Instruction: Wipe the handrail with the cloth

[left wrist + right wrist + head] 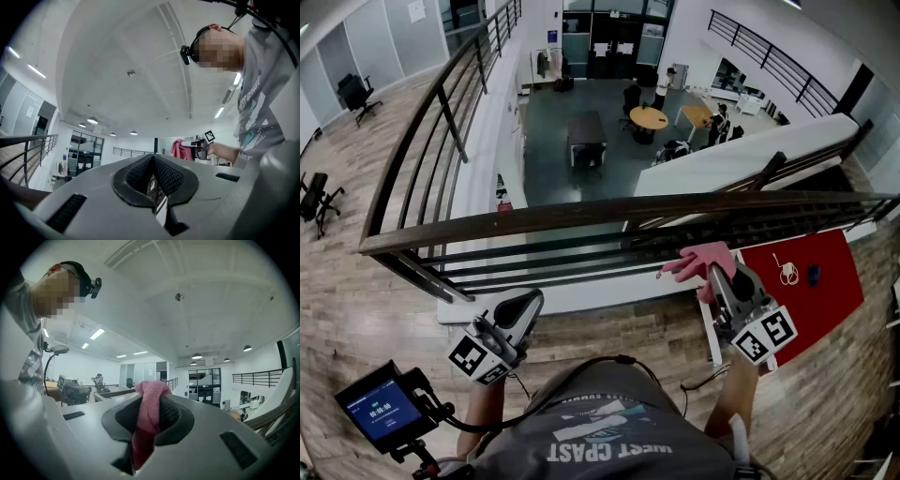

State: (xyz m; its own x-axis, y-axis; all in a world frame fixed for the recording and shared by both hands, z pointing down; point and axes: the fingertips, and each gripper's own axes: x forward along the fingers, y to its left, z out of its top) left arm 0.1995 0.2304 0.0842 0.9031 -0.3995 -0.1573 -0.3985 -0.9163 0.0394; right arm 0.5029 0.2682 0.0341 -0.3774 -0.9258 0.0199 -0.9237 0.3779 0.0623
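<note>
Now | right gripper (719, 274) fingers pinch our pink cloth (701, 260) near the handrail (581, 214) | left gripper (528, 307) fingers closed, empty | we judge wiping not begun.

right gripper (713, 271) — pink cloth (701, 257) in jaws, near handrail (581, 217) | left gripper (531, 303) — low, well apart from rail

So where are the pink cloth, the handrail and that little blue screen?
pink cloth (701, 259): head view, on its bunched end.
handrail (581, 217): head view, middle of the brown top rail.
blue screen (380, 410): head view, centre of the lit display.
</note>
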